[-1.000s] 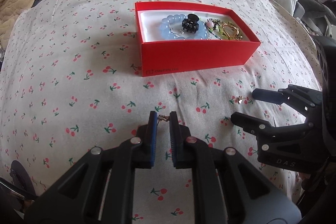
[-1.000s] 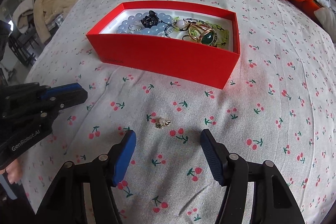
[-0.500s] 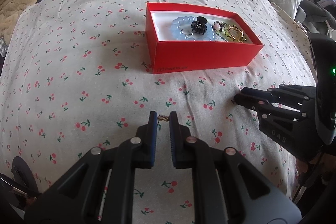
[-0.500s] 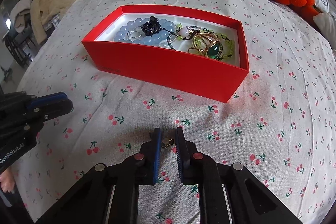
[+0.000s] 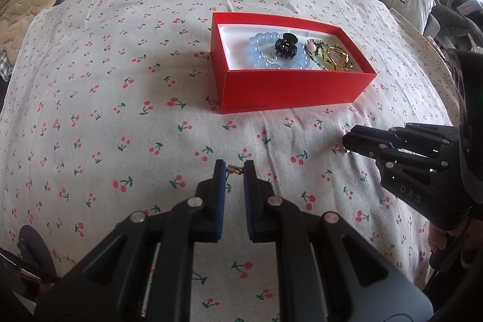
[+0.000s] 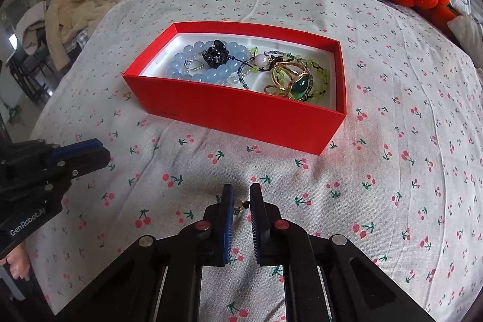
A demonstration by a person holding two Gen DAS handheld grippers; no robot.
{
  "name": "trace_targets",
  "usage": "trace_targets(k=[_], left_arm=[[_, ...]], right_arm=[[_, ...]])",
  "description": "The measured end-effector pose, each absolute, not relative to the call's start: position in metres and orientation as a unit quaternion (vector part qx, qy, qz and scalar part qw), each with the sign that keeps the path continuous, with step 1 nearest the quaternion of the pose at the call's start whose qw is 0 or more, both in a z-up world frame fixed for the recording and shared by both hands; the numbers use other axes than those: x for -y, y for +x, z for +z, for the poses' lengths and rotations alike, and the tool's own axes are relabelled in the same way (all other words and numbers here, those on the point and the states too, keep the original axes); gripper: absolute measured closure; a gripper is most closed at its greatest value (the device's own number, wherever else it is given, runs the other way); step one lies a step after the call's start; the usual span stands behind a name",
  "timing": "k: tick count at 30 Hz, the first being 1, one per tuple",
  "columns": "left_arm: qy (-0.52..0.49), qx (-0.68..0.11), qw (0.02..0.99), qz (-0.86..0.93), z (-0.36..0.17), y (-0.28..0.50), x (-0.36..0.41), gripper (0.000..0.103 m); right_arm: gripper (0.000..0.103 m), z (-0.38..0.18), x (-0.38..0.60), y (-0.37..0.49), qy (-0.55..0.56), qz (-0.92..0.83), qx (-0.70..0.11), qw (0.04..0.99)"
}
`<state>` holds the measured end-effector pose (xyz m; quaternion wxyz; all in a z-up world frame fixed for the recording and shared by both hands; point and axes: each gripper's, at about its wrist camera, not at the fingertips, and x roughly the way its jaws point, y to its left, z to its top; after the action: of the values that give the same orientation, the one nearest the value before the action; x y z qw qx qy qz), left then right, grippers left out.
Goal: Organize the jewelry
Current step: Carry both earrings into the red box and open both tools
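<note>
My black grippers carry blue pads [image 6: 228, 227]. The bedspread [image 5: 120, 65] is off-white with red cherries. Centre frame, the red box [image 6: 241, 113] has a white lining, pale blue beads [image 6: 193, 56] and a green-stoned gold ring [image 6: 297, 85].

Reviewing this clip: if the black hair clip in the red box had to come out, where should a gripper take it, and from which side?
Judging by its pose, take the hair clip across its humped body, coming straight down from above. It sits on top of the blue bead bracelet, and the red box walls block any sideways approach.
</note>
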<state>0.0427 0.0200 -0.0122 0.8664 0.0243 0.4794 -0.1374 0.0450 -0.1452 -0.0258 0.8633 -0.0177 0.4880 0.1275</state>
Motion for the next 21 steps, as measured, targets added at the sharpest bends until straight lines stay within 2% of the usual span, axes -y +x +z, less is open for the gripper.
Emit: trace_targets(k=[21], left_arm=[[-0.027, -0.43, 0.89, -0.149, 0.028, 0.07, -0.014, 0.09]], right_arm=[[0.092, 0.025, 0.175, 0.062, 0.049, 0.117, -0.44, 0.889]])
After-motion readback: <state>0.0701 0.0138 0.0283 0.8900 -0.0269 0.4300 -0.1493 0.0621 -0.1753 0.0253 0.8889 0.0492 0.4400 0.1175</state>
